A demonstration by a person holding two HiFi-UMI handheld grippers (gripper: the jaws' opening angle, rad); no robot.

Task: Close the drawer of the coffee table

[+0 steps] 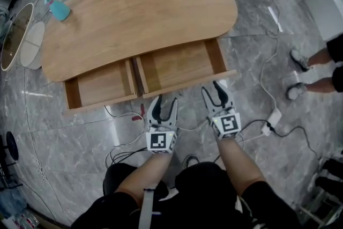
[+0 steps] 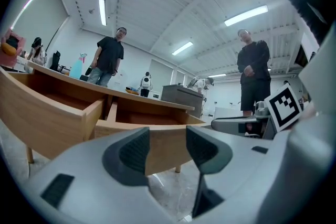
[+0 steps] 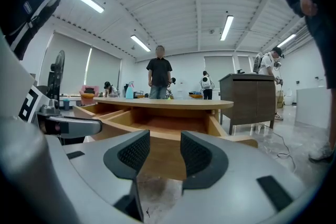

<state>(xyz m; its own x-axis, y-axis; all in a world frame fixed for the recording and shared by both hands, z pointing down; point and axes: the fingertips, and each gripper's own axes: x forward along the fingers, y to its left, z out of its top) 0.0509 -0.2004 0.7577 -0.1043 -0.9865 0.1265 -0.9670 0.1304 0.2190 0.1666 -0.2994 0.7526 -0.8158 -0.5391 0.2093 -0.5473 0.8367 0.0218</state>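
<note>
Wood coffee table (image 1: 139, 13) fills the far half of the head view, on grey marble floor. Two drawers stand pulled out on its near side: left drawer (image 1: 102, 83) and right drawer (image 1: 177, 64), both look empty. Nothing is closed yet.

Step, as I judge it: lining up for the push on the right drawer. The left gripper (image 1: 164, 104) sits just near of that drawer's front panel (image 1: 187, 86), by its left end. The right gripper (image 1: 213, 89) sits just near of its right end. I cannot tell contact from the head view.

Left gripper (image 2: 168, 147): jaws partly apart, nothing held, drawer front seen through the gap. Right gripper (image 3: 165, 152): same, a moderate gap, empty, panel straight ahead.

The next move likely calls for both tips flat on the panel and an even push away, so the drawer does not skew. The left drawer would then need its own push.

Only the head view shows both drawers' full pull-out, the teal spray bottle (image 1: 58, 9) at the table's far left, and the cables (image 1: 268, 126) on the floor to the right. Only the gripper views show the panel face-on, floor below it, and bystanders beyond the table.
</note>
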